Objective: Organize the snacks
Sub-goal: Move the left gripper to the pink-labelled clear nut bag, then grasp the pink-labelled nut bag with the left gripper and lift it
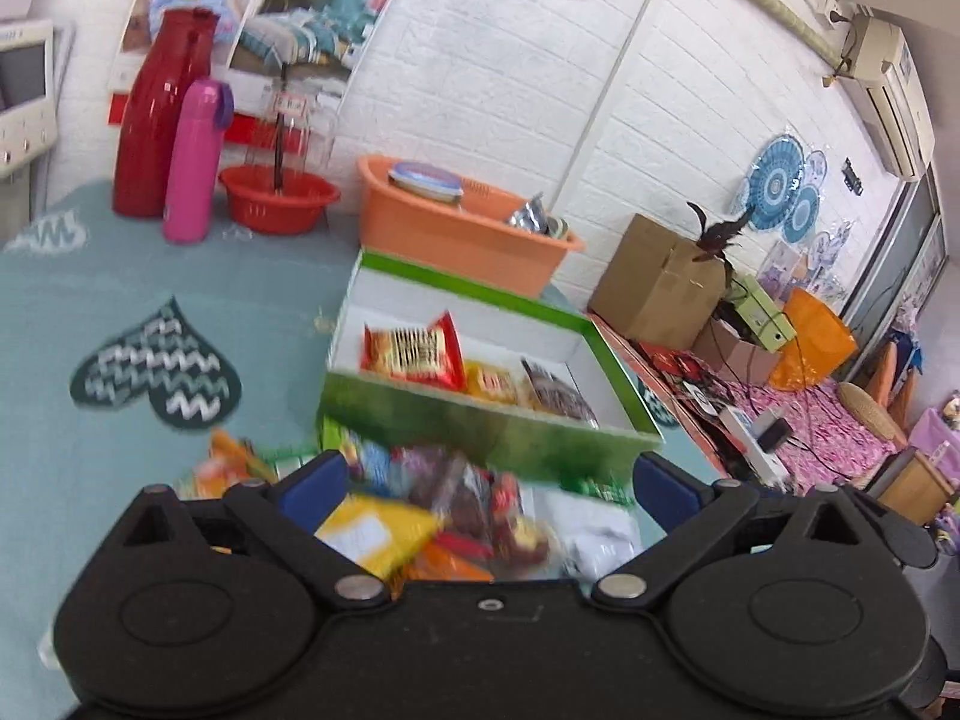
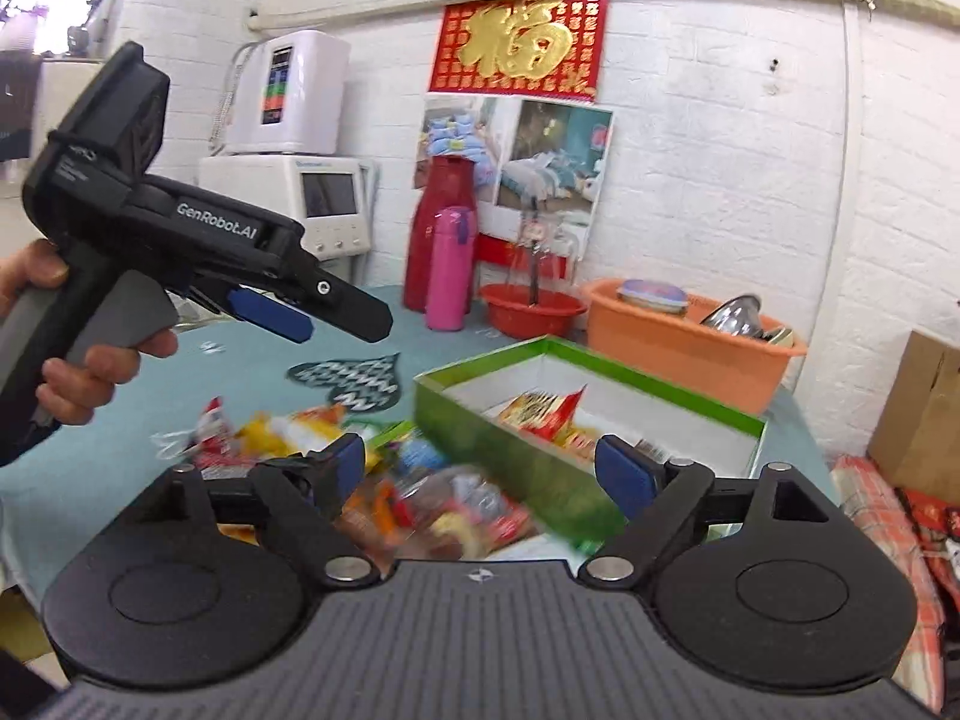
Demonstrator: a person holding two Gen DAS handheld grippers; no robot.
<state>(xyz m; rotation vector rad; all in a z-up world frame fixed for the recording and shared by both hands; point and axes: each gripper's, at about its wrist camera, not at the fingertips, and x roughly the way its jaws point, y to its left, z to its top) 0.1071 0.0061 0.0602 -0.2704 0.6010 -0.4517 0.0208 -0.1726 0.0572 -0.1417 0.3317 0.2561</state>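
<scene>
Bench (image 1: 90, 300): teal cloth, heart print, wall behind, bare cloth to the left.

Green box (image 1: 480, 438): open, white inside, sits right of centre on the bench. Long axis runs left-near to right-far in both views. Already holds a few packets, red packet (image 1: 414, 354) leaning at its left end, two more beside it. Right half of the box floor looks free.

Orange tub (image 1: 462, 234) just behind the box, so no room to push anything past the far wall. Bench edge is close on the box's right side.

Snack pile (image 2: 420, 504): loose packets heaped on the bench, touching or just beside the box's near wall, spilling left. Blurred; can't tell individual packets apart beyond a yellow one (image 1: 378, 528).

Left gripper (image 1: 489, 474): jaws spread wide, nothing between them, pile directly below and ahead, box just beyond. In the right wrist view it's up and to the left, well above the bench.

Right gripper (image 2: 480, 468): jaws spread wide, empty, pile between and under the fingertips, box corner at the right finger.

My read: both sit over the pile, right looks nearer. Next pick is down into the heap, then a short lift over the near wall toward the free right half.
</scene>
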